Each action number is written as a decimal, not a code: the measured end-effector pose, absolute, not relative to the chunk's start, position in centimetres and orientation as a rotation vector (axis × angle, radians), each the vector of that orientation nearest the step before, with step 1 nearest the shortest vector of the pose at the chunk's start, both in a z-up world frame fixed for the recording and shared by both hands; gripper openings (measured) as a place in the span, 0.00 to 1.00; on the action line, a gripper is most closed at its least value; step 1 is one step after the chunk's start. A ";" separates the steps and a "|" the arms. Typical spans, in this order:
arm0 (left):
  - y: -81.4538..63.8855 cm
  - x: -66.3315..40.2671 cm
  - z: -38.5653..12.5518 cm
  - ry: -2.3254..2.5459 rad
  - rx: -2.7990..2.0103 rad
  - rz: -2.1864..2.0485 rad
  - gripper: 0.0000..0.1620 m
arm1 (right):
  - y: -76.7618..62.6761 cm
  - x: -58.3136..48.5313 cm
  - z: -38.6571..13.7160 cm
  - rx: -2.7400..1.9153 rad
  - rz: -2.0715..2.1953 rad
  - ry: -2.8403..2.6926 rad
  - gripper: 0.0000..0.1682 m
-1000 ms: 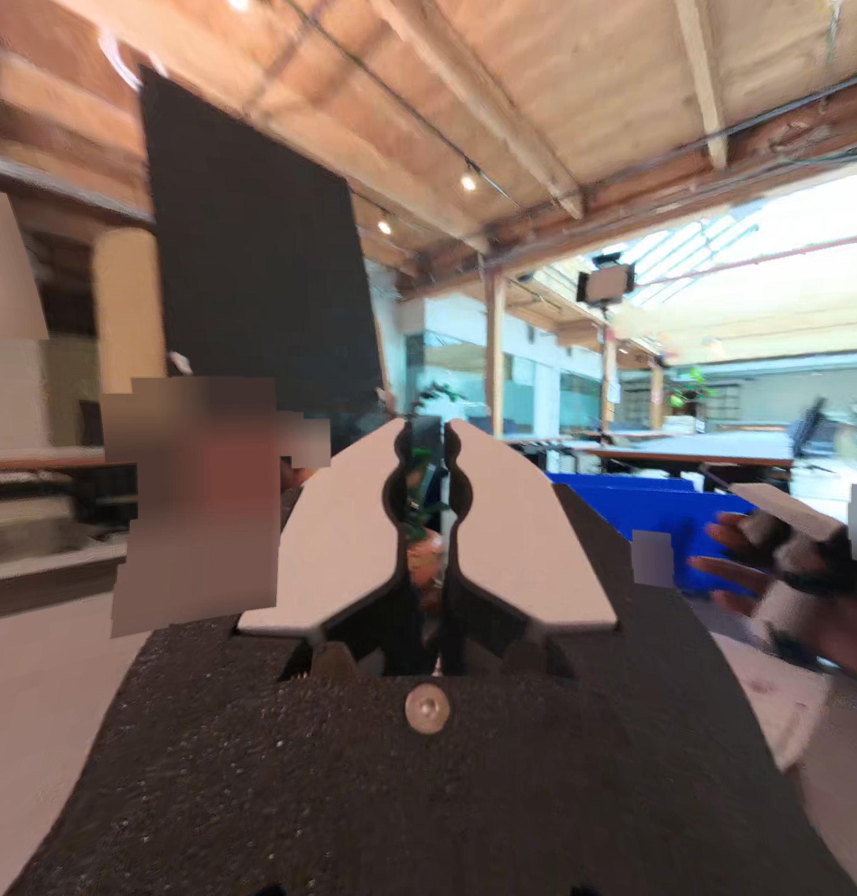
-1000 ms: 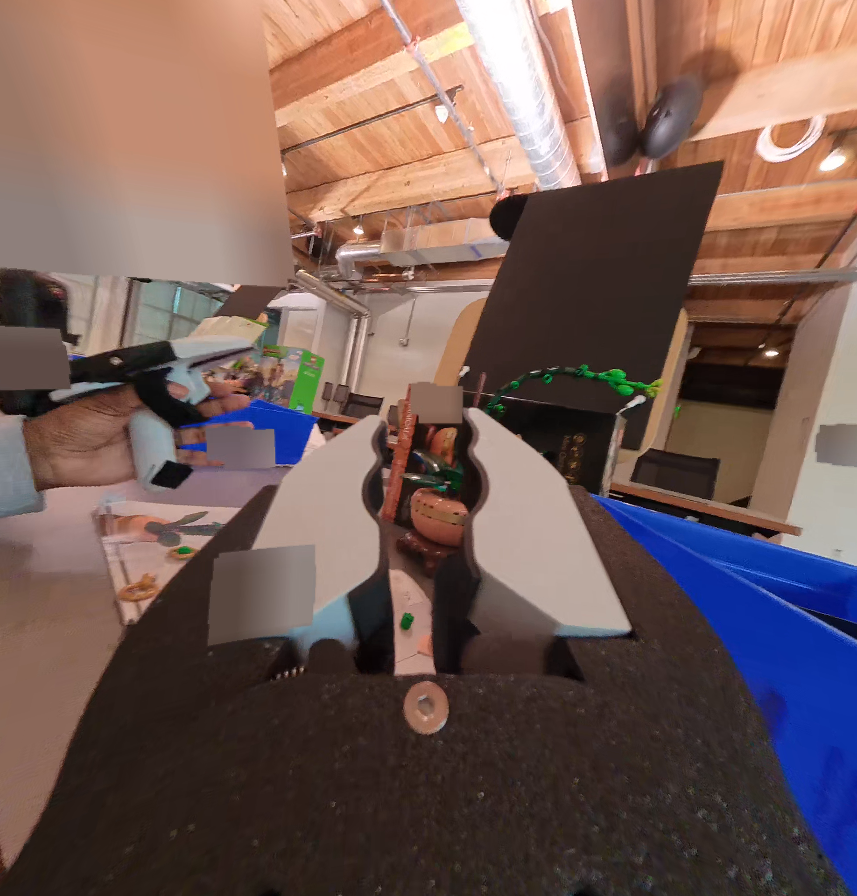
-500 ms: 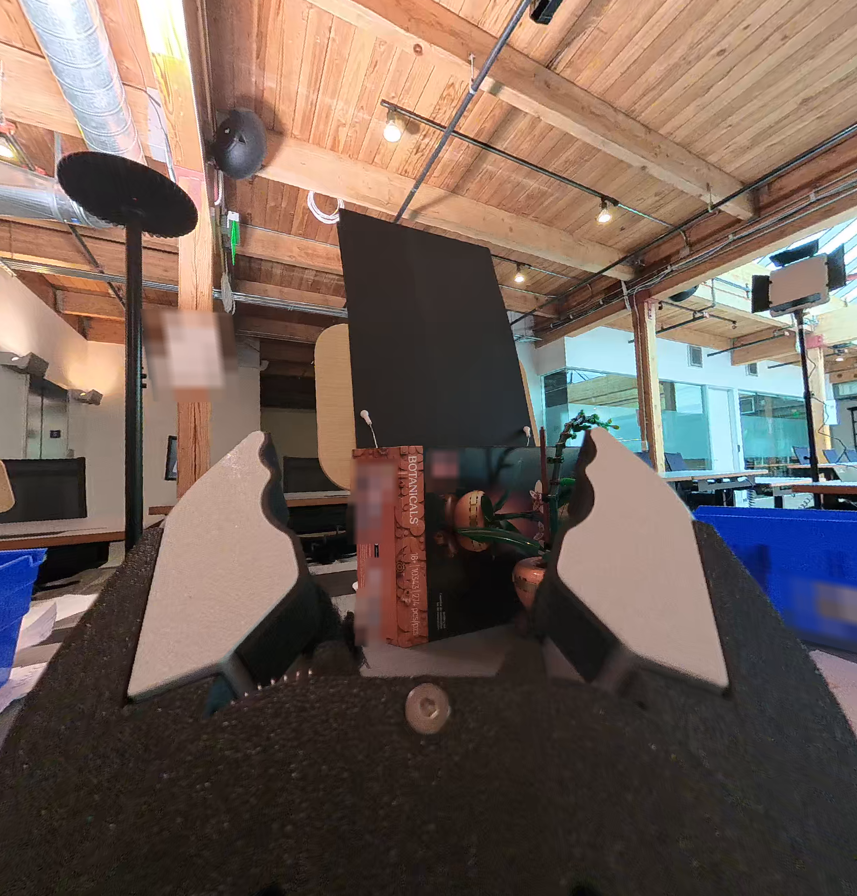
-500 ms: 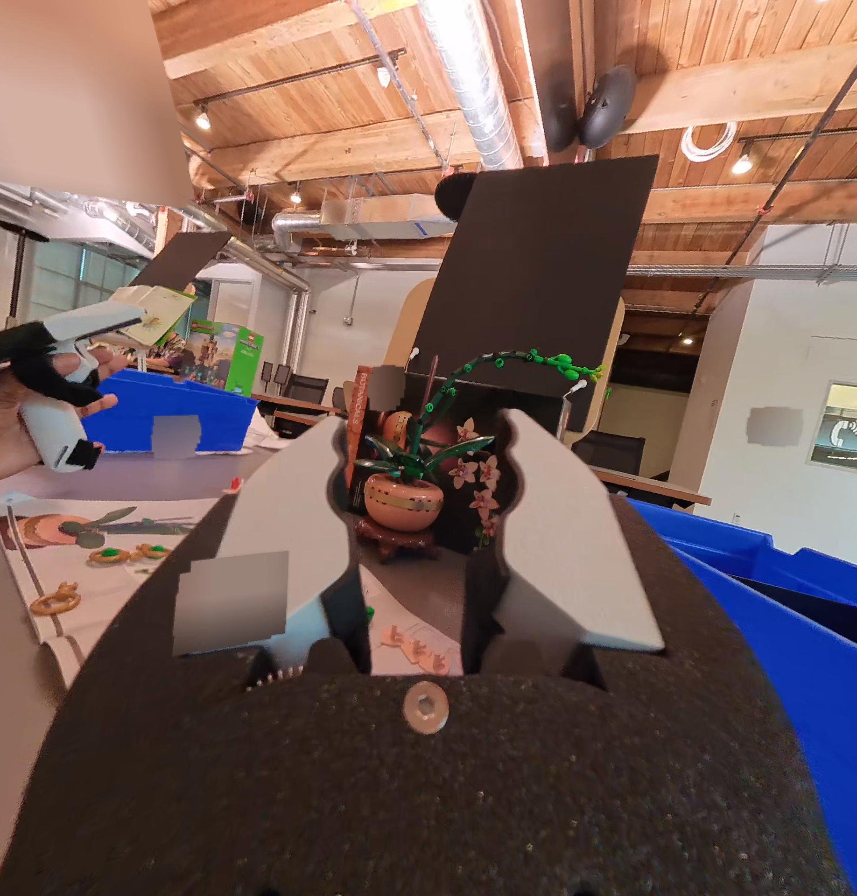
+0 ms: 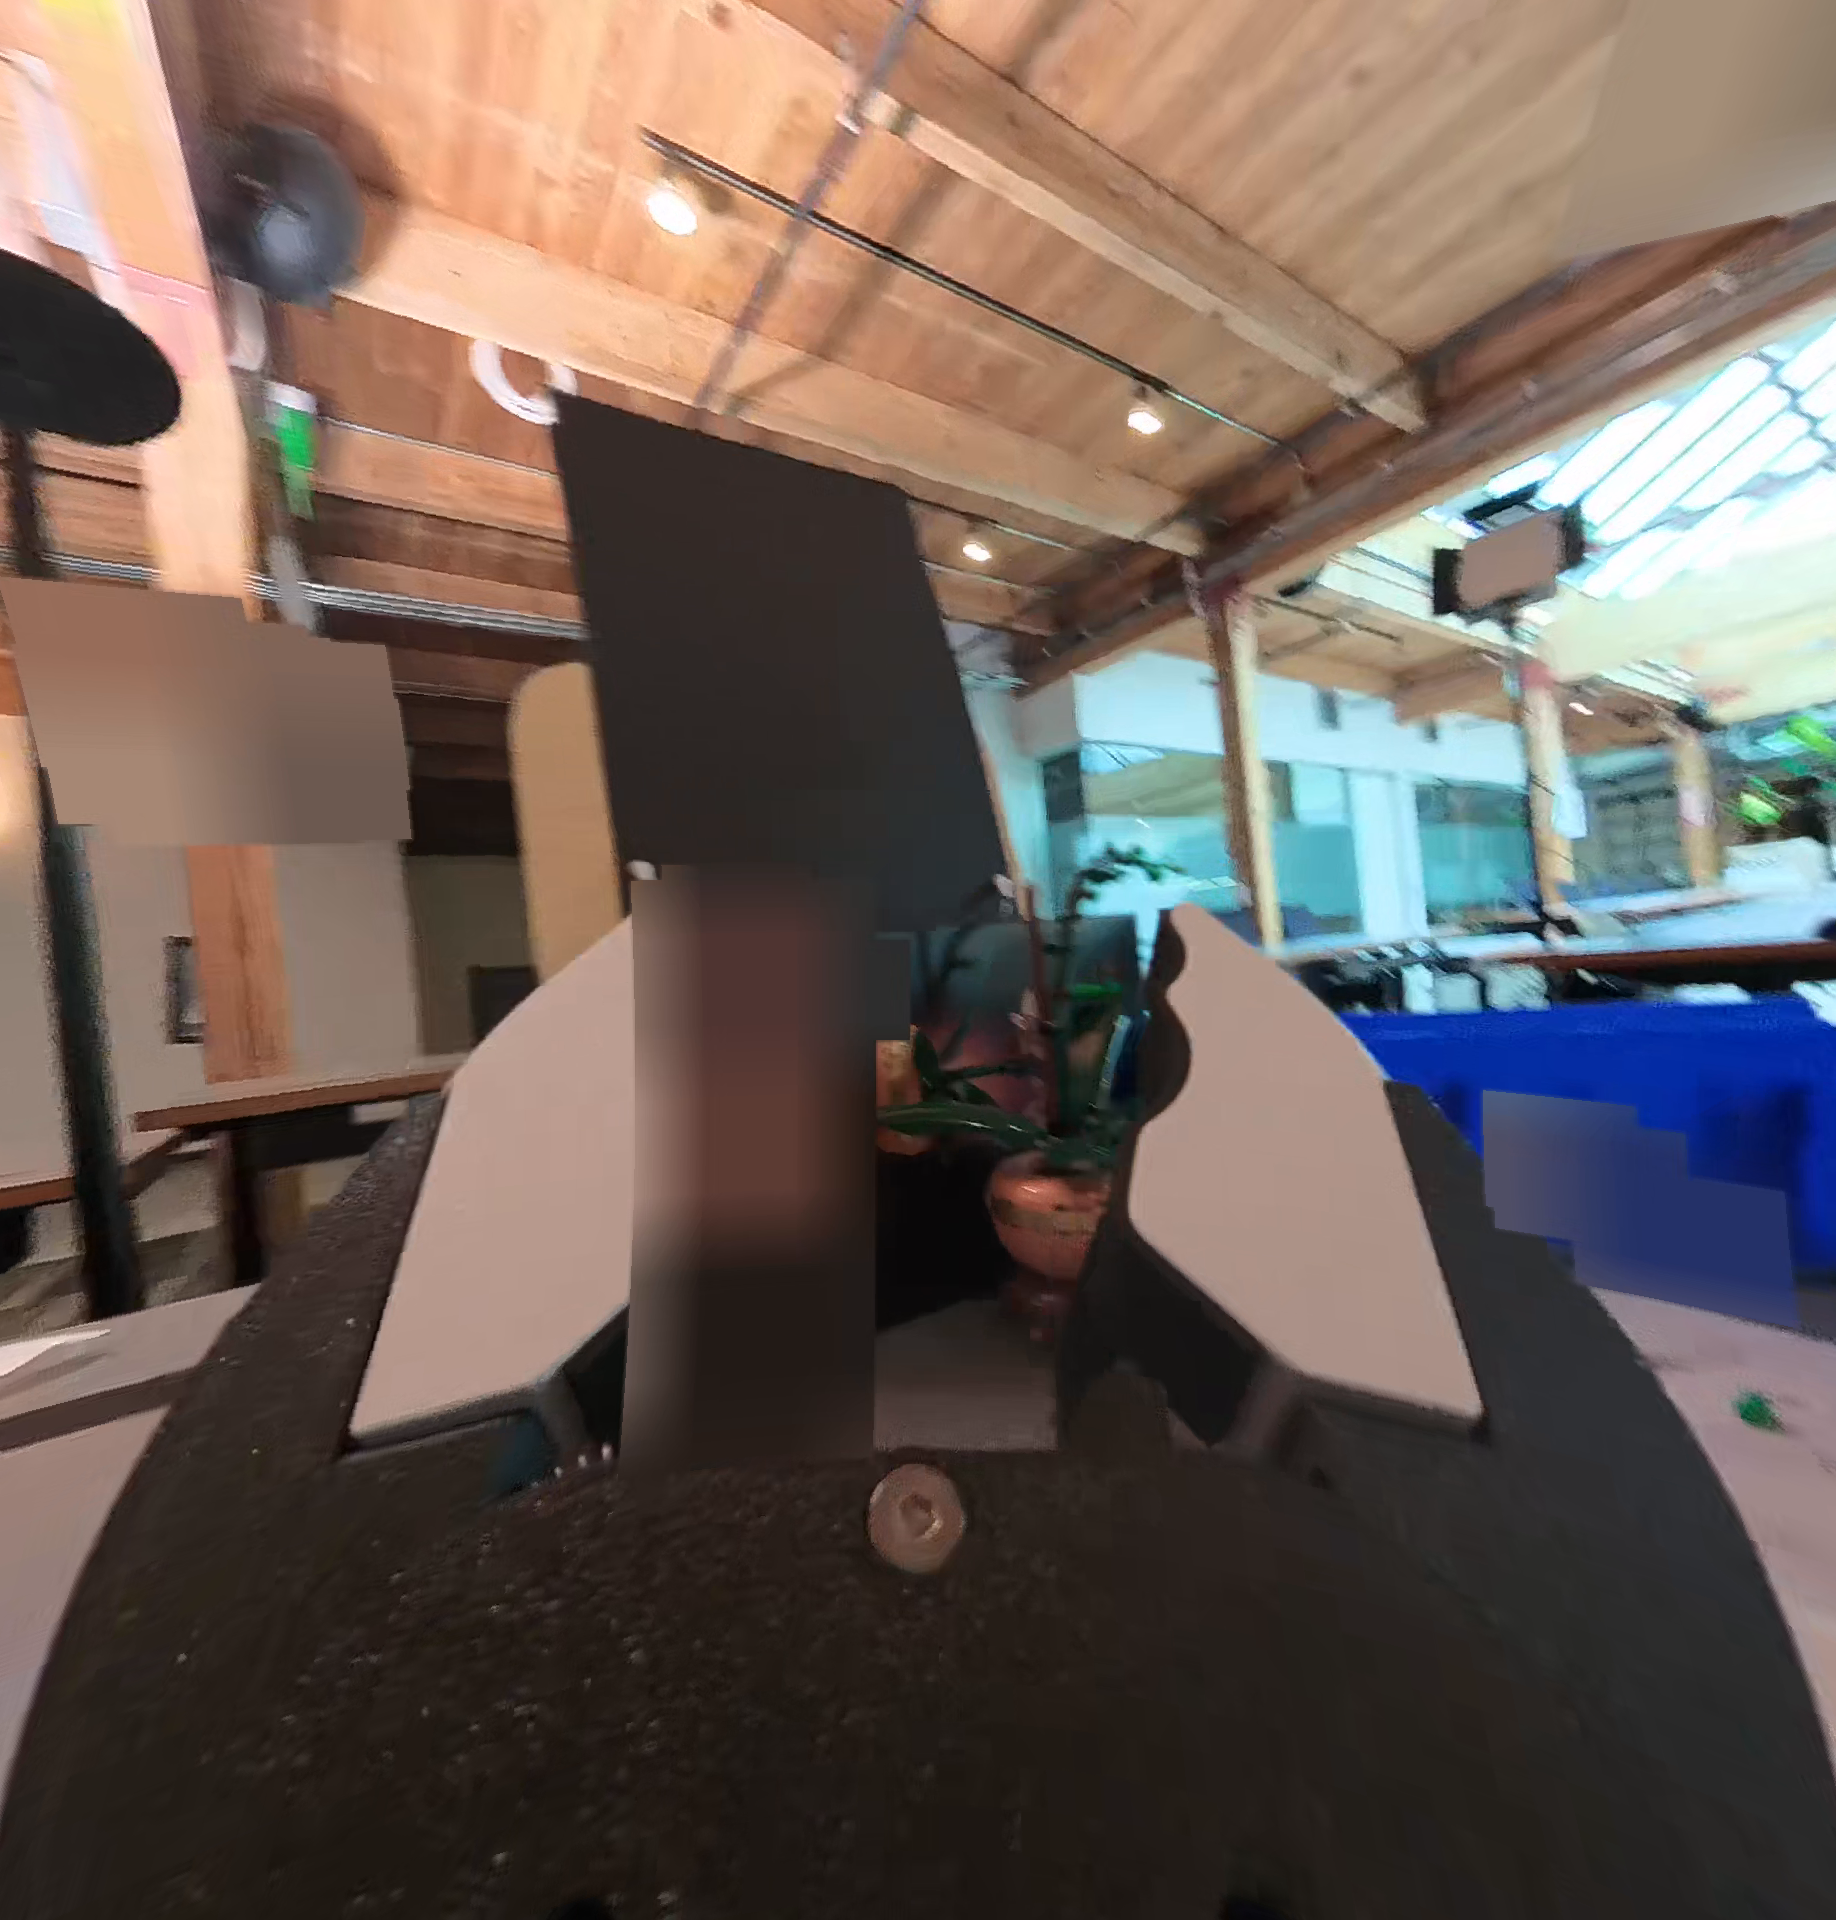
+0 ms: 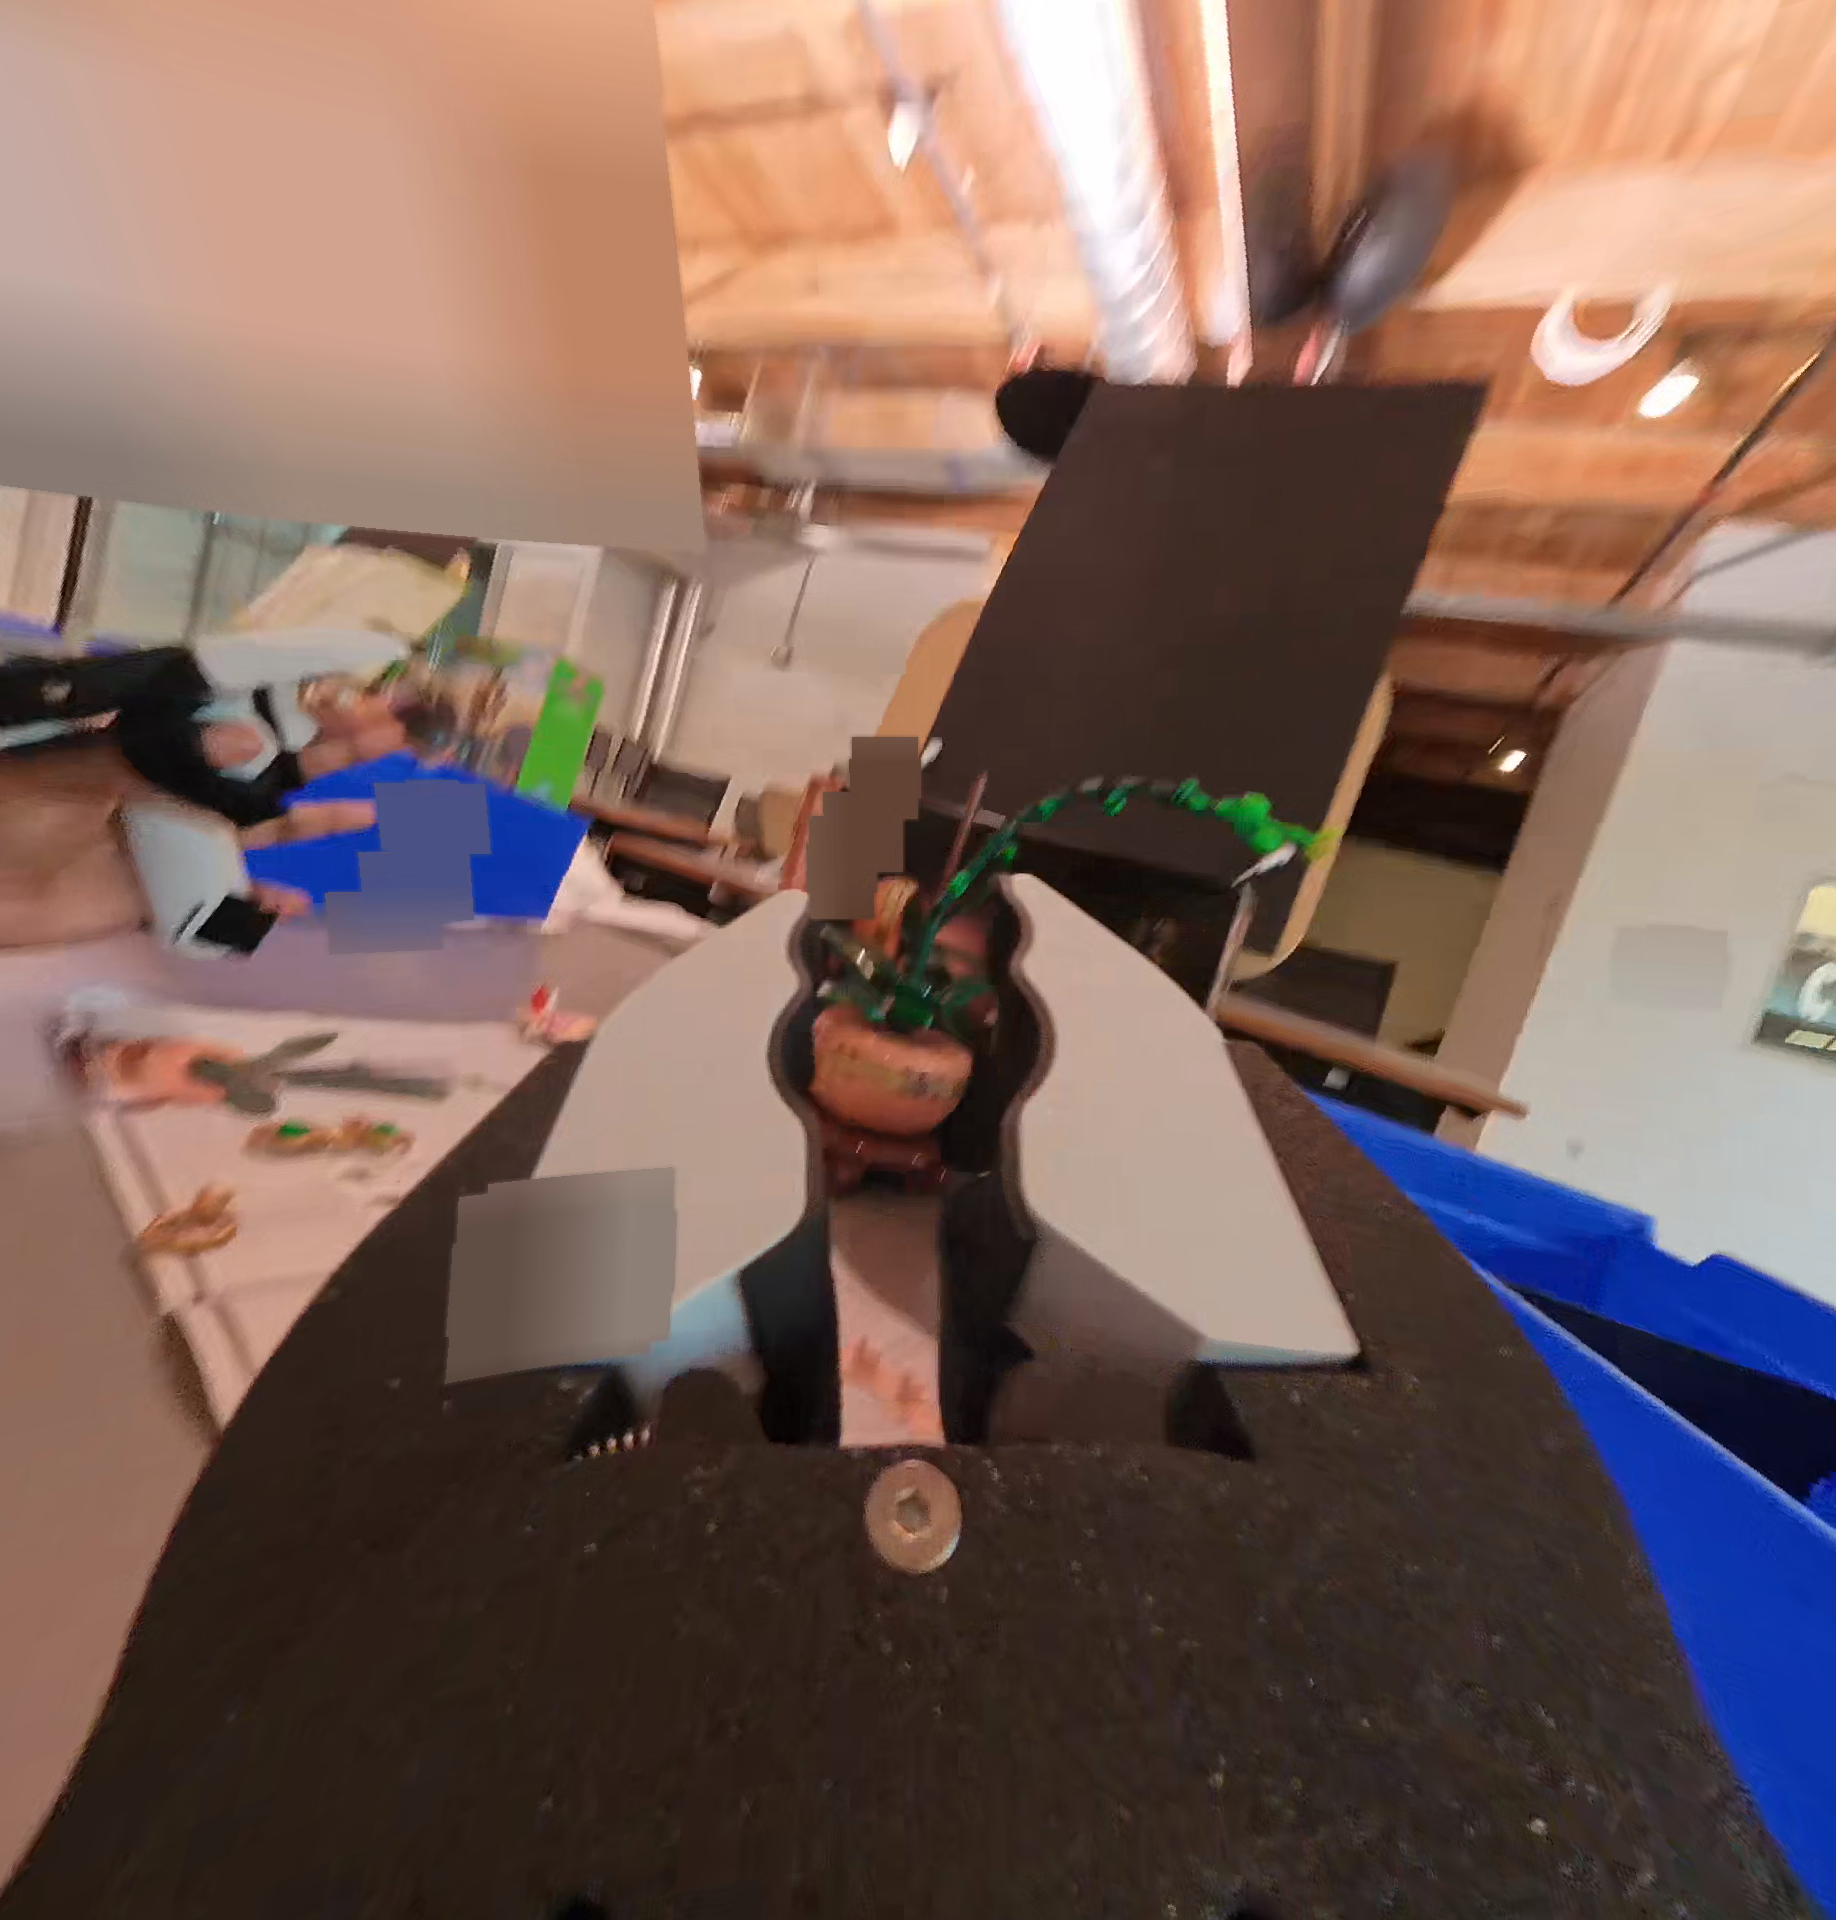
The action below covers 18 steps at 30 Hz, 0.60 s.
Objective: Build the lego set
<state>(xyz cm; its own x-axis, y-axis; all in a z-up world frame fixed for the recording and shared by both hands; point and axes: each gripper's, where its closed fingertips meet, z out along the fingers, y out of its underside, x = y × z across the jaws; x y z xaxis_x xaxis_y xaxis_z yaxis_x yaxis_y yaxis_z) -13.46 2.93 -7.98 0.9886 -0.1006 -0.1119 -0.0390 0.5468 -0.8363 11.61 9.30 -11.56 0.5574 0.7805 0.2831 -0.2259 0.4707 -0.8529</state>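
Meanwhile, the left gripper (image 5: 893,1039) is released, its grey fingers (image 5: 1278,1195) spread wide and holding nothing. Between them, farther off on the white table (image 5: 955,1382), stands the lego plant in its terracotta pot (image 5: 1049,1216), before a black board (image 5: 768,665). Rightward, the right gripper (image 6: 906,956) is partly parted, grasping nothing, framing the same pot (image 6: 888,1070) with its arching green stem (image 6: 1132,805). An instruction sheet (image 6: 270,1132) lies left; a blue bin (image 6: 1662,1382) sits right.
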 end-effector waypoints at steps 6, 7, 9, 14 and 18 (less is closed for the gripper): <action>5.0 -7.9 -10.8 0.461 -1.297 -0.047 0.22 | 9.2 10.0 -15.3 -1.220 0.655 -1.070 0.12; 5.1 -7.2 -11.5 0.506 -1.343 -0.062 0.18 | 9.2 9.8 -15.8 -1.245 0.662 -1.097 0.13; 5.4 -6.6 -12.8 0.534 -1.434 -0.095 0.13 | 8.2 8.9 -16.7 -1.240 0.738 -1.179 0.14; 6.5 -7.8 -15.2 0.463 -1.614 -0.170 0.06 | 6.5 6.4 -19.8 -1.245 0.792 -1.397 0.14; 7.9 -8.6 -15.2 0.446 -1.637 -0.143 0.05 | 8.3 6.4 -19.9 -1.268 0.750 -1.405 0.07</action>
